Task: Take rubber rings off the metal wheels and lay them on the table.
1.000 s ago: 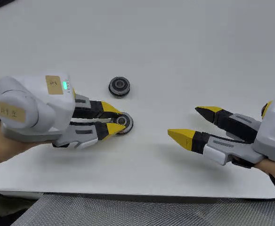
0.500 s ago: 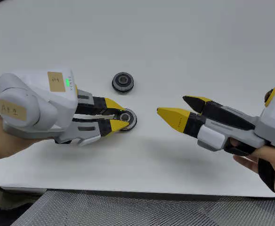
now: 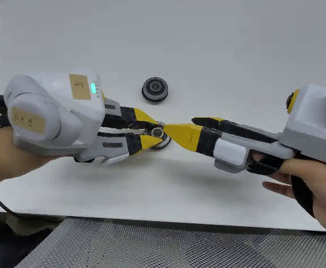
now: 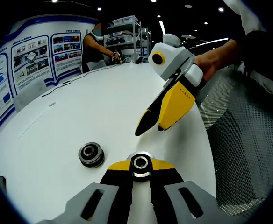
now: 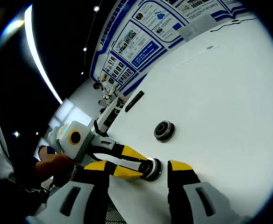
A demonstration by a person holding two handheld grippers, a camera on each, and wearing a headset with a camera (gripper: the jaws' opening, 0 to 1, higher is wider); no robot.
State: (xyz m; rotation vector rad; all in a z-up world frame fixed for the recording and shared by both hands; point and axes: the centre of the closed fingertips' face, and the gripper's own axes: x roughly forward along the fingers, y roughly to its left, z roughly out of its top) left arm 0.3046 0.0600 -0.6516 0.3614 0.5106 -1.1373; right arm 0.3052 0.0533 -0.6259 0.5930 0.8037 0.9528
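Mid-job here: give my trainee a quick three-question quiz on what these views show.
1. True or false: the left gripper is shut on a metal wheel.
2. How many wheels show in the head view, counting the free wheel on the table?
3. The right gripper is: A) shut on the free wheel; B) open, its fingers close to the metal wheel; C) lying flat on the table.
Key: 1 true; 2 two; 3 B.
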